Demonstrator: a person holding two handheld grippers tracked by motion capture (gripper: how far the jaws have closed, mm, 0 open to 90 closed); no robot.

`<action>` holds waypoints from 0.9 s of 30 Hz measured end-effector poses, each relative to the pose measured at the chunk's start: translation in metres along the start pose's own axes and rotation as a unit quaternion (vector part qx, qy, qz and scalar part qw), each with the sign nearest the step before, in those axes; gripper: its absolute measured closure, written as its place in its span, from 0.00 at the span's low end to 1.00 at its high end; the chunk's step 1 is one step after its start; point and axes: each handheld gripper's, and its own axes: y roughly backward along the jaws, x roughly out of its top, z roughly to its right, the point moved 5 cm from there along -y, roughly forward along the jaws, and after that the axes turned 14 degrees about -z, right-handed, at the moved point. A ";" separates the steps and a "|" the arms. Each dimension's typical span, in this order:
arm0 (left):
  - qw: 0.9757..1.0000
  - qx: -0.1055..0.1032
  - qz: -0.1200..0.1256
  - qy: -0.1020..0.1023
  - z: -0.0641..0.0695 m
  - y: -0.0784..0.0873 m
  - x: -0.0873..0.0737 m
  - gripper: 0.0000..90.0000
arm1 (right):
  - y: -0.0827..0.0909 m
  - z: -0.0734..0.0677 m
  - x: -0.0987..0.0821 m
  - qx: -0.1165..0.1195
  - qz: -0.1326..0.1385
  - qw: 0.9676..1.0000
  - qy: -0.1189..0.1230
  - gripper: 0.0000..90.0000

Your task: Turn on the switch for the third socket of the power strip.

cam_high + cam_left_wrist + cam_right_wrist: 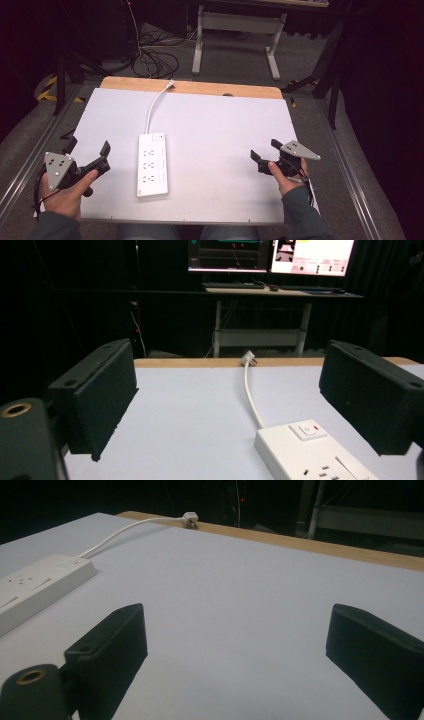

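Scene: a white, flat-topped bench (pixel 220 150) with a wooden far edge was pictured under the high camera, a long white plastic power strip (pixel 152 163) lying left of centre, its length running toward the far edge.
Power strip: three socket groups were seen face up, with a rocker switch (pixel 308 429) at the far end; its white cable (pixel 154 107) was led away to a white plug (pixel 170 84) resting on the wooden edge, unplugged.
Left hand-held gripper (pixel 90 157): it was held at the near left of the bench, jaws spread wide and nothing between them, just beside the strip but apart from it; in the left gripper view the strip's switch end lay low and right between the black pads (pixel 100 395).
Right hand-held gripper (pixel 263 156): it was held at the near right, jaws likewise spread and empty, well apart from the strip.
Step in hand: judged to be the approach to the strip, no contact yet made.
Doing it well: the left jaws would best be brought square across the strip's narrow width, near its middle, so the body is not tipped; the cable should be kept slack and the switch left unpressed. The free plug could be taken by the right hand-held gripper.
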 end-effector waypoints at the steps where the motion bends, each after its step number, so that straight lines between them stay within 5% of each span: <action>1: 1.000 0.000 0.000 0.000 0.000 0.000 0.000 0.11 | 0.000 0.000 0.000 -0.001 -0.002 1.000 0.001 0.11; 18: 1.000 0.008 -0.002 0.008 -0.002 -0.001 0.000 0.27 | -0.001 0.001 -0.001 -0.008 -0.008 1.000 0.005 0.12; 22: 1.000 -0.007 -0.020 0.012 -0.004 0.002 0.000 0.58 | -0.001 0.002 -0.002 -0.009 -0.011 1.000 0.003 0.12; 25: 0.998 -0.031 -0.039 0.046 -0.007 0.004 0.001 0.73 | -0.003 0.002 -0.002 -0.008 -0.012 1.000 0.006 0.12; 27: 0.998 -0.025 -0.037 0.049 -0.010 0.005 0.001 0.79 | -0.003 0.001 -0.002 -0.007 -0.013 1.000 0.006 0.12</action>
